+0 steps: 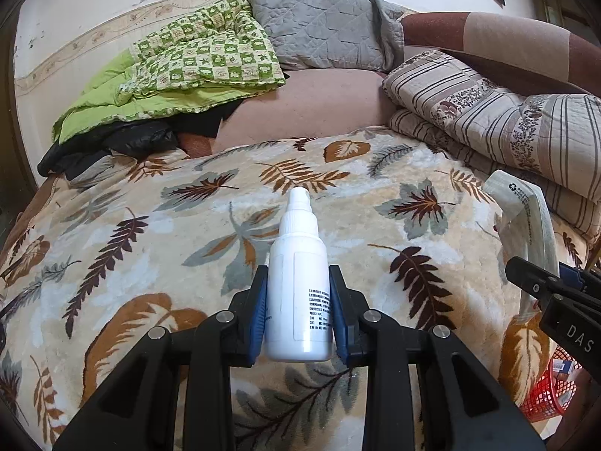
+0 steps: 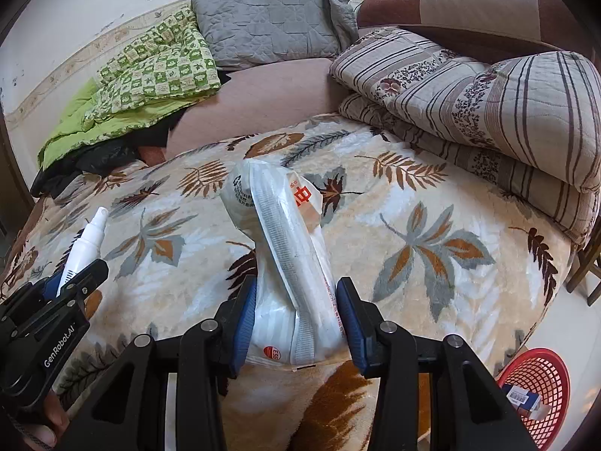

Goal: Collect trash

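- L gripper (image 1: 298, 300): clenched on a white spray bottle (image 1: 299, 285); blue pads press both sides of the body, nozzle end pointing away from the cam, base toward it. Bottle is up off the bed, carried over the leaf-print blanket (image 1: 150, 248).
- Same bottle (image 2: 84, 248) shows at the left edge of the R wrist view, sticking out of the L gripper (image 2: 71, 274), whose black body reads "GenRobot.AI".
- R gripper (image 2: 296, 315): grasping a crumpled white plastic package (image 2: 289, 255) w/ red print and a grey ribbed strip; pads squeeze its lower part, the rest stands up and tilts away. Also lifted, over the blanket's near edge.
- In the L view the package (image 1: 526, 218) and R gripper (image 1: 533, 282) sit at the right edge, just beside the bed's right side.
- Red mesh basket (image 2: 541, 379): on the floor off the bed's near right corner, below the R gripper's right finger; a small blue-and-white box w/ barcode (image 2: 524, 398) lies in it. Basket (image 1: 548, 394) also at lower right in the L view.
- Far side of the bed: green checked quilt (image 1: 195, 60) at the far left w/ a black garment (image 1: 112, 143) under its near edge; grey quilted pillow (image 1: 323, 26) at the far middle; striped floral quilt (image 1: 499, 116) folded along the right edge.
- Brown and tan headboard cushion (image 2: 469, 11) behind the striped quilt, far right corner.
- A fingertip (image 2: 56, 421) of the person's hand shows under the L gripper body, lower left of the R view.
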The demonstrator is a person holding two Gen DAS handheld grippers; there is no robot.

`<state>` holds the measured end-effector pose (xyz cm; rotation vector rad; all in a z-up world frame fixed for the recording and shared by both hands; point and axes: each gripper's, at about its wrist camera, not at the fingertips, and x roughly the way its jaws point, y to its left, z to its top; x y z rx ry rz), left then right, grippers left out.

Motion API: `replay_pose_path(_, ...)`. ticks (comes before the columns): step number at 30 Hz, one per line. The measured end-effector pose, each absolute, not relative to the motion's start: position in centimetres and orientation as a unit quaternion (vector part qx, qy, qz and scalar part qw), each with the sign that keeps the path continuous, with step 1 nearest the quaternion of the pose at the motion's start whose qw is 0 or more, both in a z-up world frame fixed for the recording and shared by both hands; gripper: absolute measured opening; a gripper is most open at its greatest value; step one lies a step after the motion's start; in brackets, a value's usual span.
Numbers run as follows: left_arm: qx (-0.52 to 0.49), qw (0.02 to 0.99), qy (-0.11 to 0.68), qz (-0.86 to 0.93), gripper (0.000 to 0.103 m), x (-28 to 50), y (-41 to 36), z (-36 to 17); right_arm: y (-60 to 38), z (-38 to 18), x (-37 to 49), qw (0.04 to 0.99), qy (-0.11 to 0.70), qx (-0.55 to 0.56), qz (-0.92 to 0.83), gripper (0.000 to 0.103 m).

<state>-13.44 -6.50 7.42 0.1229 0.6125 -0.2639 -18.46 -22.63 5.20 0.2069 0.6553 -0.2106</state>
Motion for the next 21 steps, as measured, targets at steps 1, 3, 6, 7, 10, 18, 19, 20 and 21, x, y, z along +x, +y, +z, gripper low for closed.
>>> replay_pose_path(1,0.061,0.943,0.299,-0.131,0.029,-13.4,-6.6,7.4,-22.7,5.2,-18.5,0.936,0.32,0.101,-0.103,0.046)
replay_pose_path(3,0.064,0.943,0.297,-0.134,0.029,-13.4,-6.8,7.4,-22.7,5.3,-18.6,0.937,0.318,0.099,-0.106,0.046)
replay_pose_path(6,0.073,0.942,0.297,-0.137,0.029,-13.5,-7.3,7.2,-23.0,5.4,-18.6,0.937,0.316,0.106,-0.106,0.046)
replay_pose_path(7,0.074,0.942,0.297,-0.138,0.029,-13.4,-7.4,7.2,-23.1,5.3,-18.6,0.936,0.317,0.108,-0.106,0.046)
replay_pose_path(10,0.074,0.942,0.297,-0.139,0.029,-13.4,-7.4,7.2,-23.2,5.4,-18.5,0.936,0.317,0.112,-0.106,0.046)
replay_pose_path(18,0.067,0.936,0.304,-0.163,0.029,-13.4,-7.9,7.1,-23.0,5.3,-18.5,0.935,0.32,0.112,-0.101,0.046)
replay_pose_path(19,0.069,0.932,0.308,-0.178,0.029,-13.4,-8.3,7.1,-23.2,5.4,-18.5,0.935,0.319,0.118,-0.1,0.046)
replay_pose_path(20,0.07,0.928,0.312,-0.191,0.029,-13.4,-8.5,7.1,-23.6,5.5,-18.7,0.934,0.318,0.127,-0.1,0.046)
replay_pose_path(21,0.072,0.922,0.317,-0.211,0.029,-13.5,-9.0,7.0,-24.2,5.8,-19.0,0.933,0.317,0.139,-0.102,0.046)
